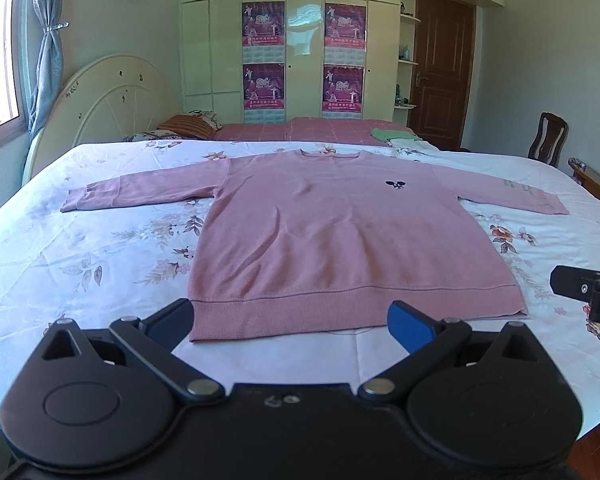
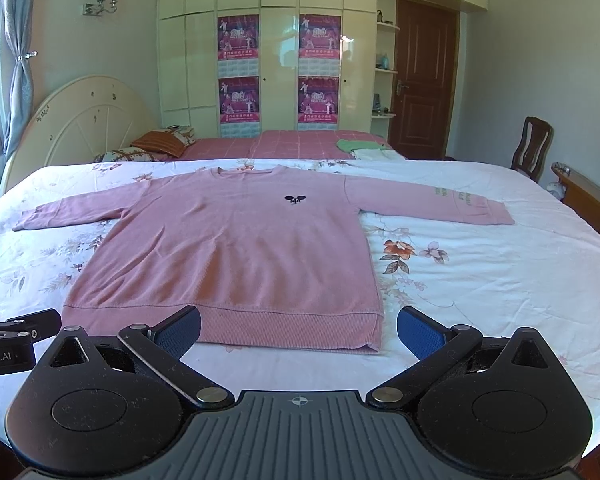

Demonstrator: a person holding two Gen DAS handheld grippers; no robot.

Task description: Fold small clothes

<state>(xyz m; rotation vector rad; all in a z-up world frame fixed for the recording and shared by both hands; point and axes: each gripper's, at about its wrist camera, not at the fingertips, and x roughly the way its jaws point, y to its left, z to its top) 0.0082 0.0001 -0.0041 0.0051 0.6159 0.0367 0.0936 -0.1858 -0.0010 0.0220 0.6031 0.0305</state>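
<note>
Pink sweater [image 1: 340,236] flat, left gripper [image 1: 296,320], right gripper [image 2: 300,330] agape, empty

Daylight from a window [image 1: 0,60] at left fills both wrist views, bright & even w/ soft shadows. Glare streaks the glossy wardrobe doors [image 2: 280,40]. Fisheye bends the bedsheet [image 1: 100,240] at the edges; corners vignette to black. Focus sharp throughout, slight greenish cast.

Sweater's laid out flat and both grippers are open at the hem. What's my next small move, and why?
Probably take the left gripper out to the left sleeve cuff and pinch it. The pink sweater lies flat on the floral sheet, sleeves spread wide and nothing folded yet, so a sleeve likely comes in first. The right gripper is open too.
</note>
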